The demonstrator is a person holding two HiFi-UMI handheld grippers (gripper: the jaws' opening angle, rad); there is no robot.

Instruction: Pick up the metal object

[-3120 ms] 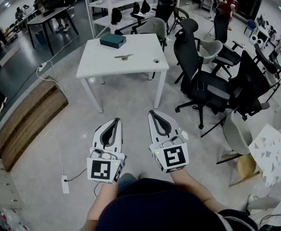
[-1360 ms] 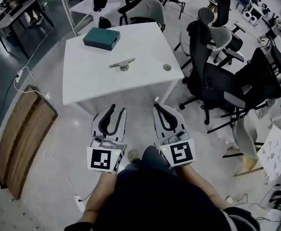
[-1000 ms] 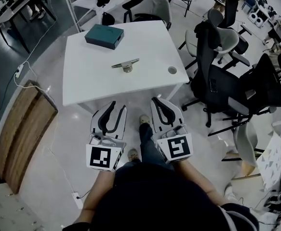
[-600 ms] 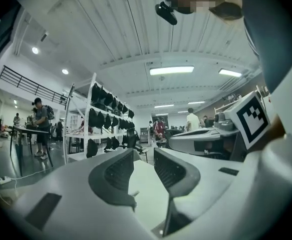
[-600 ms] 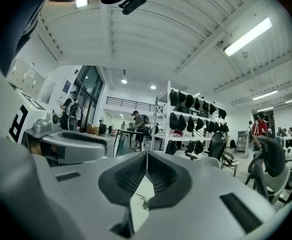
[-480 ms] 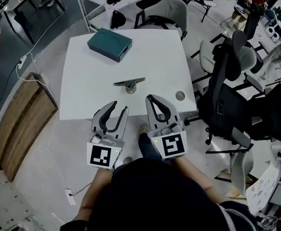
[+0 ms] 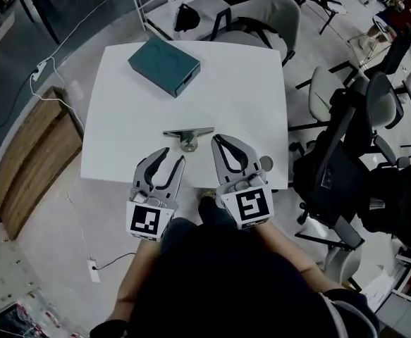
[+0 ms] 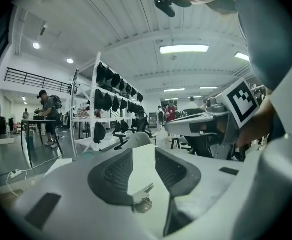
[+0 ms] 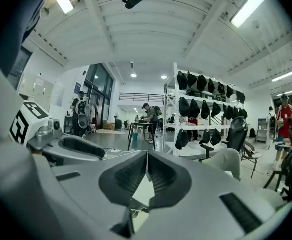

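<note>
Closing on the table (image 7: 240,83) is what has just changed: a few seconds ago I stood well back from it, and now both grippers reach over its near edge. The approach is, in my judgement, nearly complete, and the pick itself has not begun.

1. Left gripper (image 7: 173,156): the jaws have just been opening and now stand clearly apart. Nothing is between the pads. The left gripper view shows the metal object (image 8: 143,199) through the gap, further along the table, not touched.
2. Right gripper (image 7: 219,141): the jaws are closed tip to tip and hold nothing.
3. Metal object (image 7: 187,135): it lies on the table, close to its near edge and about midway along that edge, just beyond both sets of fingertips. The box (image 7: 164,65) lies well apart from it, toward the table's far left corner.

Orientation of the metal object: it is a slim bar with a short round foot under its middle. The long axis runs roughly parallel to the table's near edge, crosswise to the way my jaws point. Neither end points at me.

With the left jaws open, the left gripper appears the one prepared to take the bar across its narrow width.
</note>
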